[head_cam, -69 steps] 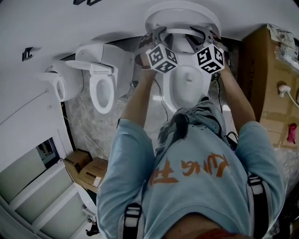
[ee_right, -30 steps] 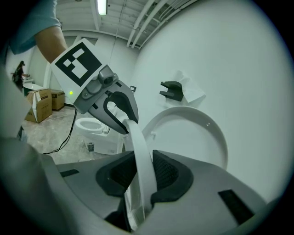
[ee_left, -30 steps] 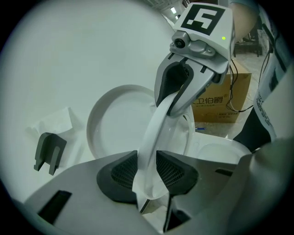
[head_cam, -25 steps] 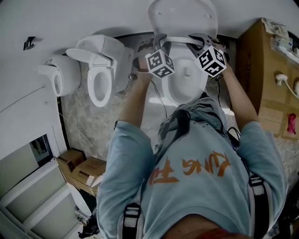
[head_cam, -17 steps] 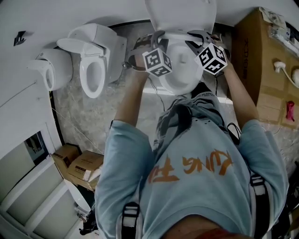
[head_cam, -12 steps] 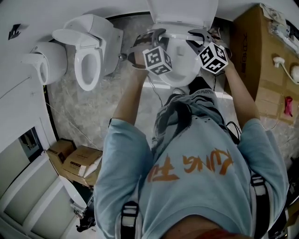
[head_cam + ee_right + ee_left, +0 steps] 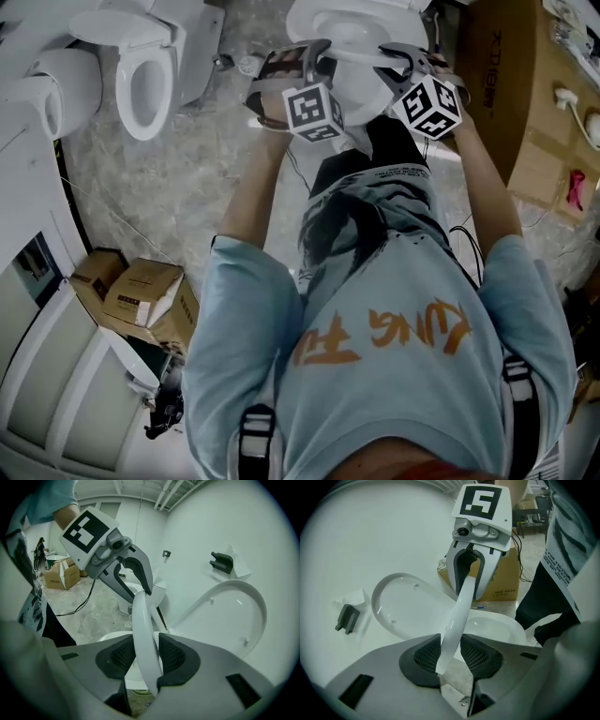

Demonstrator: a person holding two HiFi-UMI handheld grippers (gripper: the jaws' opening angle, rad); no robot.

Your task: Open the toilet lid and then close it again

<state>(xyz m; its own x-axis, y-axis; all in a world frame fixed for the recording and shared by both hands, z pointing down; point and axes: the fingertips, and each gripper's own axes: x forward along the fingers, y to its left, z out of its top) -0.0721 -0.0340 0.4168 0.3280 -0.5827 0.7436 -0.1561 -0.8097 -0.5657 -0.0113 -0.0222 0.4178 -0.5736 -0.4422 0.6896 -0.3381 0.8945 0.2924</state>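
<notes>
White seat ring [image 7: 458,613] sits lower over the bowl [image 7: 499,629] than a second ago, lying crosswise. Left tool [image 7: 457,652] and right tool [image 7: 143,657] grip it, jaws opening. Lid [image 7: 405,606] stands upright behind the bowl.

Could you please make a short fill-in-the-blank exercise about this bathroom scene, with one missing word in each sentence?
1. The white seat ring runs between the jaws of ___ grippers: the left gripper and the right gripper.
2. Behind the ring, the toilet lid is not closed; it stands ___.
3. In the head view, a second toilet stands on the person's ___ side.
Missing words: both; open; left.
Note: the jaws of both grippers are opening, with the ring between them.
</notes>
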